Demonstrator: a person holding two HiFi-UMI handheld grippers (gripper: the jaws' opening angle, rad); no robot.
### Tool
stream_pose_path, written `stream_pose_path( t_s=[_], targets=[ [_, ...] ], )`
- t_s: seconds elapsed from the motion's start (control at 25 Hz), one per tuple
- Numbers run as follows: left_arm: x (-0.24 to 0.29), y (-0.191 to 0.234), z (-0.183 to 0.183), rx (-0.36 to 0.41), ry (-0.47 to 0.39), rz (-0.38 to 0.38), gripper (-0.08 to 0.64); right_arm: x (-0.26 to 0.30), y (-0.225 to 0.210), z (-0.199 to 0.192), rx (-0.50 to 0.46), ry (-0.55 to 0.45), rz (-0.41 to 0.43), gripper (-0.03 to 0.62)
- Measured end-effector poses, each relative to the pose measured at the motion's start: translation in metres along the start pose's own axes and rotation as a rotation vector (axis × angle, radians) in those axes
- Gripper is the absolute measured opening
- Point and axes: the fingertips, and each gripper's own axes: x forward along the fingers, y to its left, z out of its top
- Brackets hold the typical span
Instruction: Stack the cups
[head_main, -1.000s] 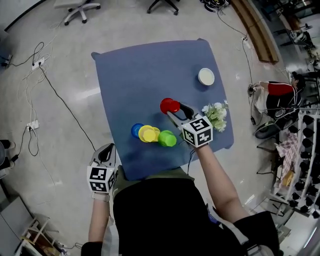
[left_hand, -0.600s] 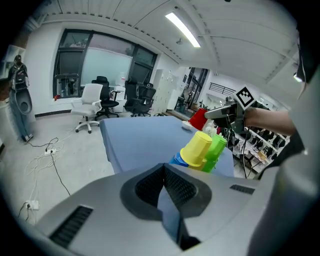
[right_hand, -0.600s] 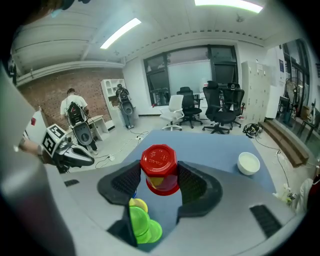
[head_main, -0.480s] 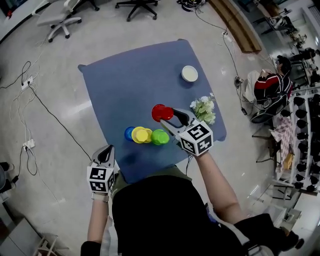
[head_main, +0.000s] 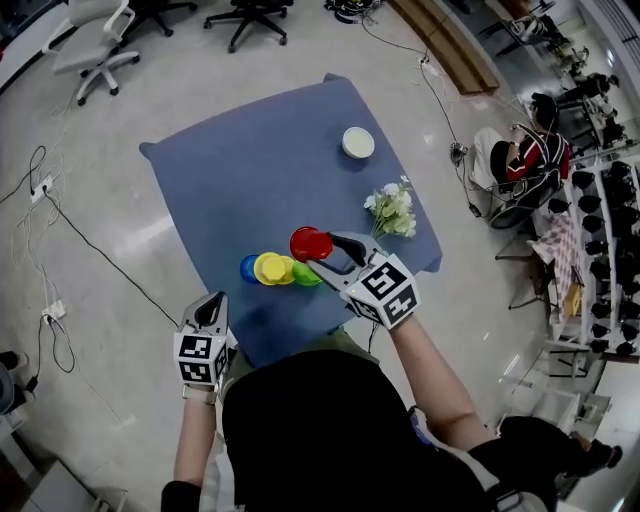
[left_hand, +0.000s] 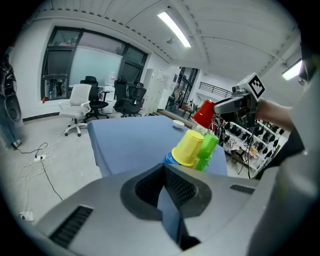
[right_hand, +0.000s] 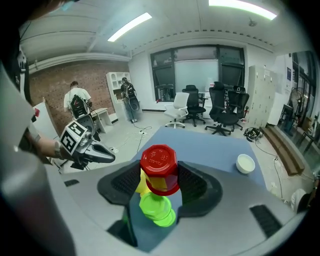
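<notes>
Right gripper (head_main: 325, 252): jaws set wide and clamped on the red cup (right_hand: 159, 169), which is upside down with a pad on each side.
Red cup: up off the table (head_main: 260, 170), sitting right over the green cup (right_hand: 156, 209) in the right gripper view.
Row: blue cup (head_main: 248, 267), yellow cup (head_main: 268, 268) and green, side by side and touching near the front edge.
Left gripper (left_hand: 163, 169): jaws pressed together, nothing in them, off the table's near-left corner.
Far side: bowl (head_main: 357, 142); flowers (head_main: 393, 208) by the right edge.
</notes>
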Motion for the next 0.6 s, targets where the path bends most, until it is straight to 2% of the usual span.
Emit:
stream_pose_path(
  t_s=[0.6],
  targets=[
    [-0.006,-0.012,-0.014,-0.005,0.009,-0.026,0.011,-0.002,0.039,-0.019,-0.057,0.095,0.035,0.239]
  ],
)
